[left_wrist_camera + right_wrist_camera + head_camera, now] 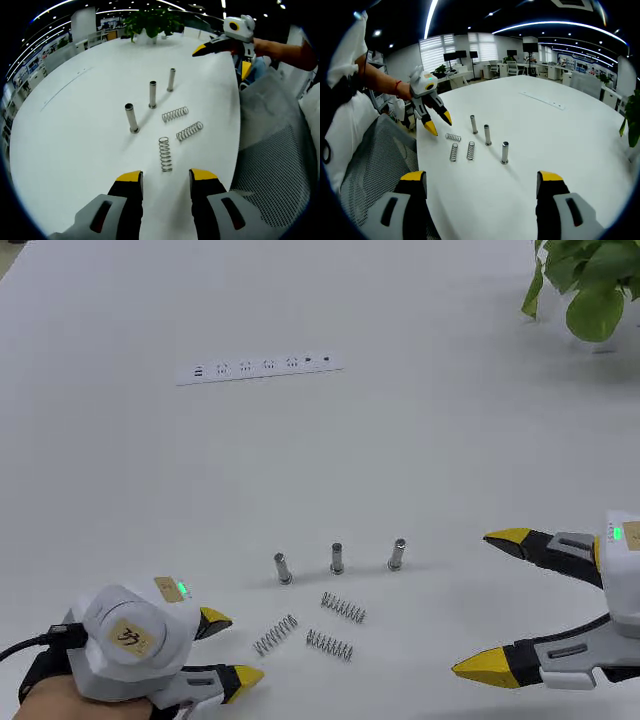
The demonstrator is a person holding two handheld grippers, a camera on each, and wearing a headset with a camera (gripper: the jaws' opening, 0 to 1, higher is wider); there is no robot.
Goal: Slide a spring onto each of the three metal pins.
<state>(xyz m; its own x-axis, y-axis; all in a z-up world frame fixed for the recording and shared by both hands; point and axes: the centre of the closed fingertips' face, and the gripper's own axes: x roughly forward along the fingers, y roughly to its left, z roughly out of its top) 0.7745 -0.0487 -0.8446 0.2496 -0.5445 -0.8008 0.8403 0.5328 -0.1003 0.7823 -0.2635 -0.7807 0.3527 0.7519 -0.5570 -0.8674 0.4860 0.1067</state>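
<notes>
Closest to me, at the lower left of the head view, my left tongs (243, 647) sit low over the worktop (450, 440). Their jaws are a modest gap apart with nothing between them. At the lower right, my right tongs (471, 602) are spread much wider and are also empty, with the yellow tips aimed in towards the middle of the worktop.

Just past the left tongs' tips, three springs lie loose on the worktop. The left spring (275, 635) lies at a slant, the near spring (329, 645) is just to its right, and the far spring (343, 607) is a little further on. They are close together but none touches another. In the left gripper view, the left spring lies almost straight ahead of the gap between the jaws, a little beyond the tips.

Behind the springs, three metal pins stand upright in a row running left to right: the left pin (283, 568), the middle pin (337, 558) and the right pin (397, 554). Each stands apart from the others on its wider foot, and each shaft is bare.

Well beyond the pins, a white power strip (260, 367) lies flat on the worktop. At the far right corner are the green leaves of a plant (585, 280).
</notes>
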